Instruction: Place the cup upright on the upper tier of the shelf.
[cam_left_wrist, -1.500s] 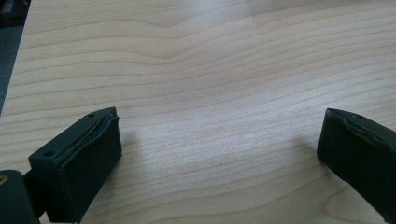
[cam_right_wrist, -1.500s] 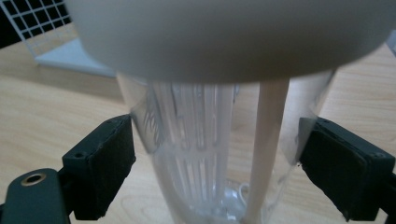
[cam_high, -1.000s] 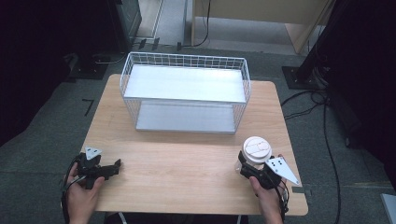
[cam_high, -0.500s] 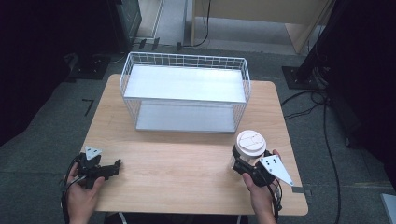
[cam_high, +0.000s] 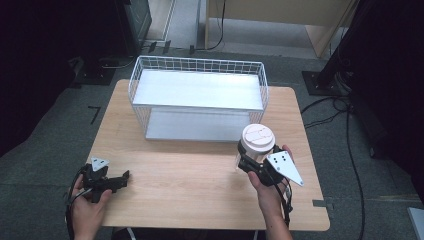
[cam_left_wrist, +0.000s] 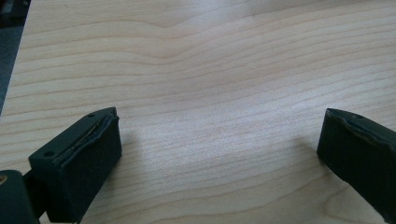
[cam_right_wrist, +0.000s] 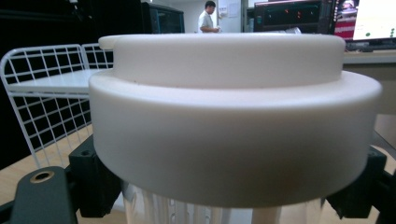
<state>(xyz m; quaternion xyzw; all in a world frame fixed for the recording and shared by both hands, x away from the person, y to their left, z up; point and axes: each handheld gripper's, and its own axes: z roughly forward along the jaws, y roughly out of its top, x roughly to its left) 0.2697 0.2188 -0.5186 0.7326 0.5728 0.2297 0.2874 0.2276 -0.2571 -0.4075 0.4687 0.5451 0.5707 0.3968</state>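
Note:
A clear cup with a white lid (cam_high: 258, 138) hangs just above the wooden table (cam_high: 190, 200) at the right, in front of the wire rack. My right gripper (cam_high: 248, 159) is shut on its body below the lid, with a hand behind it. In the right gripper view the lid (cam_right_wrist: 233, 116) sits very close, and a black jaw presses on each side beneath it. My left gripper (cam_high: 117, 181) rests at the table's front left, held by the other hand. Its jaws stand open over bare wood (cam_left_wrist: 217, 154) with nothing between them.
A white wire rack (cam_high: 197, 95) with two white shelves stands at the back middle of the table. Dark floor, cables and stands surround the table. A person stands far off in the right gripper view.
My right gripper has lifted the cup off the table and carried it left and toward the rack. The left gripper has not moved.

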